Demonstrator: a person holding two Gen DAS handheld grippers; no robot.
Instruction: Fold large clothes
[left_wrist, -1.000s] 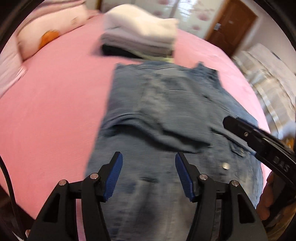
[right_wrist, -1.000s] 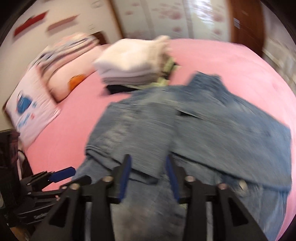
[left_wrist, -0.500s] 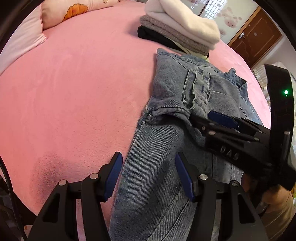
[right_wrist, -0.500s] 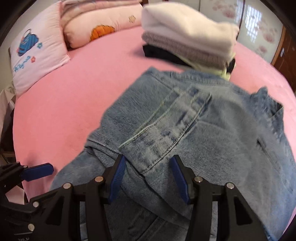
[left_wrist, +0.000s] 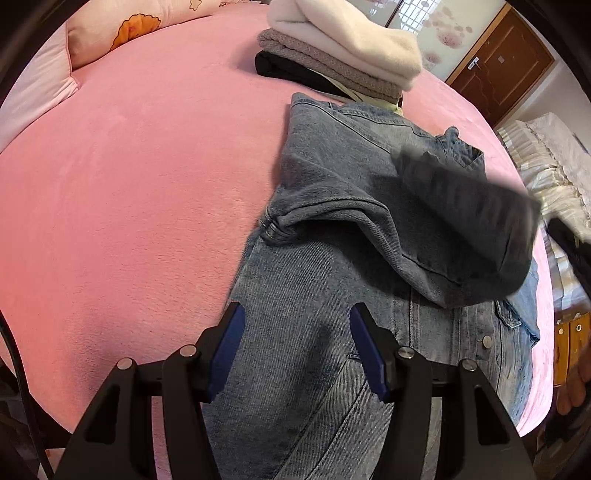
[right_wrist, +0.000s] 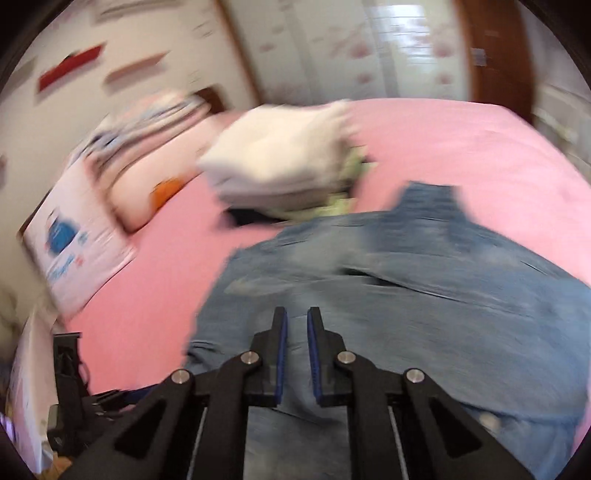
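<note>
Pink bedding covers the bed (left_wrist: 140, 177), with a stack of folded clothes (left_wrist: 343, 44) far ahead of both grippers. Just ahead of and beneath the left gripper (left_wrist: 295, 350), whose fingers stand wide apart and empty, lies the denim jacket (left_wrist: 332, 277), one part blurred and raised to its right. The right gripper (right_wrist: 295, 354) sits over the jacket with fingers nearly together; the blur hides whether they pinch cloth.

Left of the denim jacket (left_wrist: 332, 229) the pink bedspread (left_wrist: 129, 184) lies bare as far as the pillows (left_wrist: 110, 40). Beyond the jacket's far hem a stack of folded clothes (left_wrist: 343, 48) touches it (blocking that side). A raised, blurred fold crowds the jacket's right half.
</note>
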